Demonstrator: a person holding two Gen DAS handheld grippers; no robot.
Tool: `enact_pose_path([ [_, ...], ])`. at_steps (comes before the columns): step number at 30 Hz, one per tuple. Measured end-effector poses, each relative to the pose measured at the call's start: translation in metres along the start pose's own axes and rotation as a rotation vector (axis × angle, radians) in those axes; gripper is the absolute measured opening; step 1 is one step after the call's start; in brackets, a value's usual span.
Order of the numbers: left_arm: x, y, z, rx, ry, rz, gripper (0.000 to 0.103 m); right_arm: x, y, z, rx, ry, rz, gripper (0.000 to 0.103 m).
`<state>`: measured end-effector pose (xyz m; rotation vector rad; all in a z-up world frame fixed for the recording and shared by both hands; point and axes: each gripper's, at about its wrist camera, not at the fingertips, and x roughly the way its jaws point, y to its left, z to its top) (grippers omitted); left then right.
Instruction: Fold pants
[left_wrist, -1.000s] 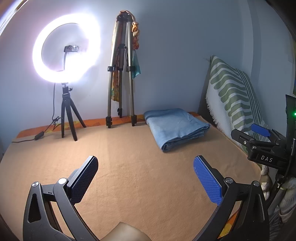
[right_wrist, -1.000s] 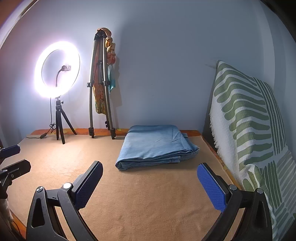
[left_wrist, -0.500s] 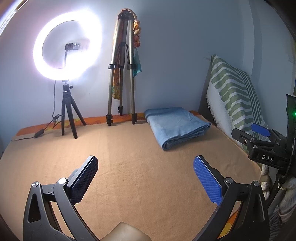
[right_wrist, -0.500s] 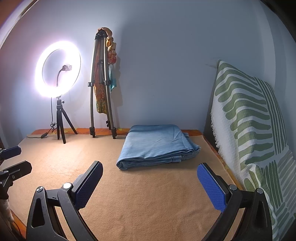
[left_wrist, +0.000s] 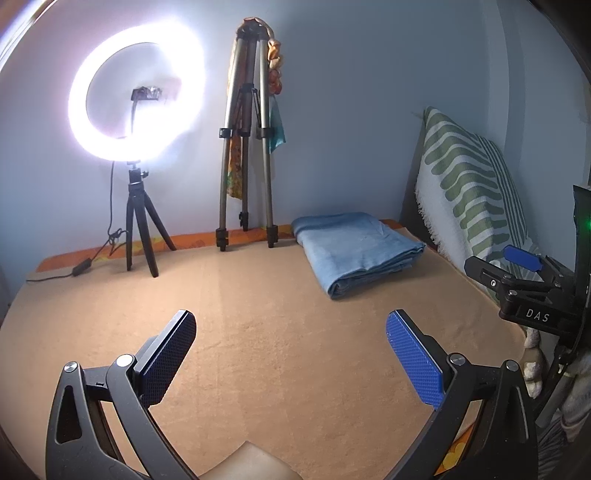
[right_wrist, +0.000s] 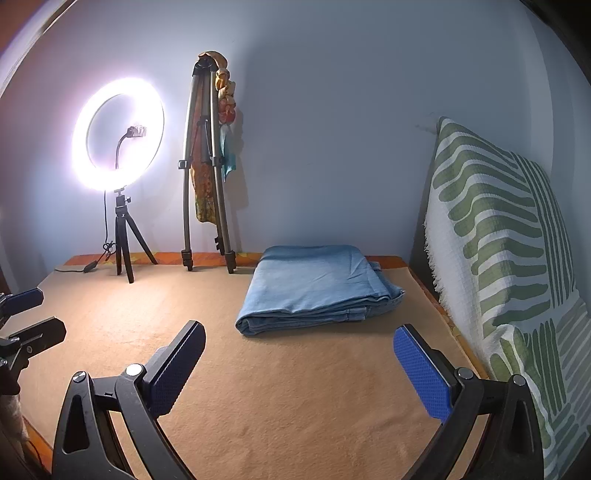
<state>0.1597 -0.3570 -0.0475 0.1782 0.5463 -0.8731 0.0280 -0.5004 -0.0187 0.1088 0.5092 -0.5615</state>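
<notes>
The light blue pants (left_wrist: 356, 251) (right_wrist: 317, 288) lie folded in a flat stack on the tan blanket (left_wrist: 277, 332) (right_wrist: 295, 387), at its far right near the wall. My left gripper (left_wrist: 290, 341) hangs open above the blanket's near part, well short of the pants and to their left. My right gripper (right_wrist: 299, 350) is open too, a little in front of the stack's near fold, holding nothing. The right gripper's fingers (left_wrist: 517, 258) show at the right edge of the left wrist view. The left gripper's fingers (right_wrist: 26, 299) show at the left edge of the right wrist view.
A lit ring light on a small black tripod (left_wrist: 136, 221) (right_wrist: 122, 236) and a tall folded tripod draped with cloth (left_wrist: 247, 147) (right_wrist: 207, 166) stand along the back wall. A green-and-white patterned cushion (left_wrist: 469, 184) (right_wrist: 498, 240) leans along the right side.
Both views have shifted slightly; the pants and stands sit a touch further right and lower in the frames. Both grippers stay open, and the pants lie as before.
</notes>
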Motion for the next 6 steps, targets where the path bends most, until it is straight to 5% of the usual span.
enact_pose_path([
  [6, 0.001, 0.0009, -0.0009, -0.002, 0.002, 0.005, 0.102, 0.0009, -0.0014, -0.0019, 0.01, 0.01, 0.002, 0.103],
])
